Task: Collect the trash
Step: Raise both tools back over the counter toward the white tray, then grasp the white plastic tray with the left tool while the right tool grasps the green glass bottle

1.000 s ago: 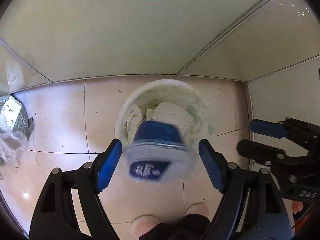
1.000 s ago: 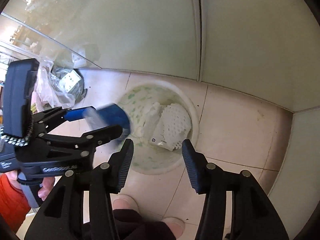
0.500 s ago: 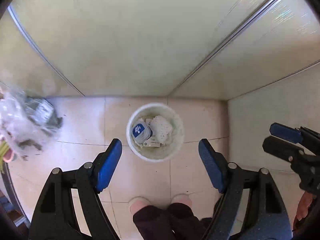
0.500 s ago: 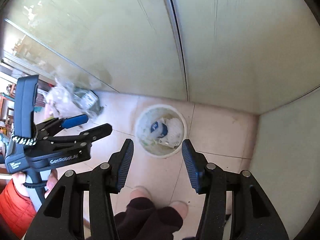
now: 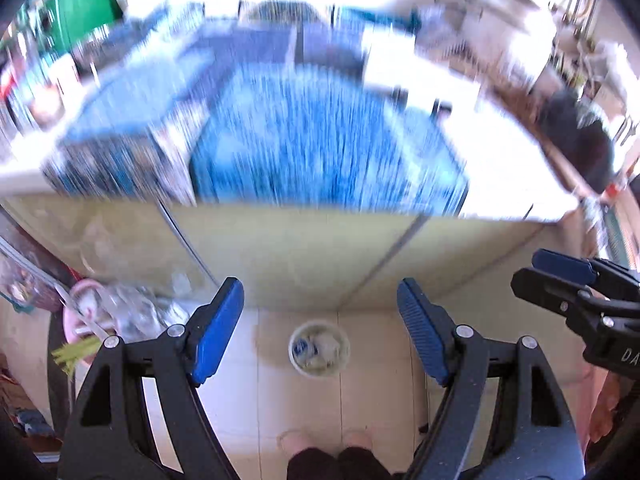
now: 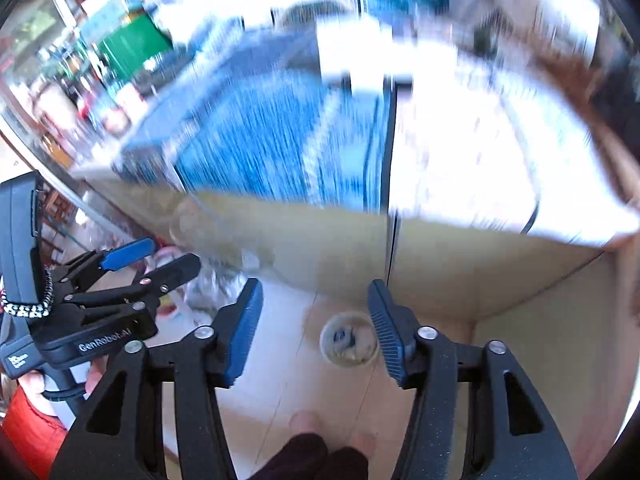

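A white trash bucket (image 5: pixel 319 350) stands on the tiled floor far below, by the foot of a counter. It holds a blue-capped container (image 5: pixel 299 347) and white crumpled trash. It also shows in the right wrist view (image 6: pixel 349 342). My left gripper (image 5: pixel 320 328) is open and empty, high above the bucket. My right gripper (image 6: pixel 315 326) is open and empty too, beside the left one (image 6: pixel 150 258). The right gripper shows at the right edge of the left wrist view (image 5: pixel 560 276).
A counter (image 5: pixel 304 248) with a blurred blue-striped cloth (image 5: pixel 320 140) on top fills the upper half. Clear plastic bags and a pink object (image 5: pixel 100 312) lie on the floor at the left. The person's feet (image 5: pixel 332 444) stand just before the bucket.
Both grippers have risen far above the bucket, which now looks small. The counter top has come into view. The blue-capped container lies in the bucket.
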`<state>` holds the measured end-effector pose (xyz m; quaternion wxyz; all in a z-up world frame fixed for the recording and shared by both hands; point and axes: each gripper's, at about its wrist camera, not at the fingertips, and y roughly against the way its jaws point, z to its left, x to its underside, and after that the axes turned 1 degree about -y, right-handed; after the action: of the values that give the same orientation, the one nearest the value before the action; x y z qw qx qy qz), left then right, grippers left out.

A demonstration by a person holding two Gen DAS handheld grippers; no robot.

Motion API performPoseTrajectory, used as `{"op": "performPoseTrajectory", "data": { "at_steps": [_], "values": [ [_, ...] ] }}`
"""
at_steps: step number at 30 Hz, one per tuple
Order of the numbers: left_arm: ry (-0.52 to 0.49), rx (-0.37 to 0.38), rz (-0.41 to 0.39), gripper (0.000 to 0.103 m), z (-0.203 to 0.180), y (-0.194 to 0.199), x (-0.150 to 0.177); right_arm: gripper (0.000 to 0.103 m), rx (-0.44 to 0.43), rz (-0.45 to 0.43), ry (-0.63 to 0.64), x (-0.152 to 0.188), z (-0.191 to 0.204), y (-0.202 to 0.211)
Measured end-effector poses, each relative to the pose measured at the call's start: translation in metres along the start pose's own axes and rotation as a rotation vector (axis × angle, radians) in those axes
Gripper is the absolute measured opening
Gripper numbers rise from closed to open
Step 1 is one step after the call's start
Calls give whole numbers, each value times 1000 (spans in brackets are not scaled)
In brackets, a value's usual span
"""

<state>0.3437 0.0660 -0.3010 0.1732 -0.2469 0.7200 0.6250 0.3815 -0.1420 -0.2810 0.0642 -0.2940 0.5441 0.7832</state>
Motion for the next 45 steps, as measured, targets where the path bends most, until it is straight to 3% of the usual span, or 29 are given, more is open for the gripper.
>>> {"op": "performPoseTrajectory", "data": {
  "at_steps": [5,11,19,25,31,35,37,45],
  "values": [
    [-24,-10,-59,78,-8,46,-50,55,57,-86,-39,-23,12,47],
    [-113,-14,-116,79,-27,64,-98,55,102,-165,-131,-52,2,77],
    [-145,5,-94,84,-64,28,-178,55,160,-210,-180,-104,-55,91],
    [-139,-23,-63,84,-93,-36,-234,55,118,-199,-175,-163,-119,60],
    [-83,-59,64,84,-105,-113,-280,55,95,-126,-143,-226,-184,19],
    [-58,-131,138,84,-100,-155,-292,55,74,-69,-137,-257,-217,-19],
    [-53,-132,173,84,-97,-168,-293,55,64,-36,-155,-266,-229,-38],
    [-52,-87,187,84,-98,-183,-302,55,59,63,-219,-288,-261,-94]
  ]
}}
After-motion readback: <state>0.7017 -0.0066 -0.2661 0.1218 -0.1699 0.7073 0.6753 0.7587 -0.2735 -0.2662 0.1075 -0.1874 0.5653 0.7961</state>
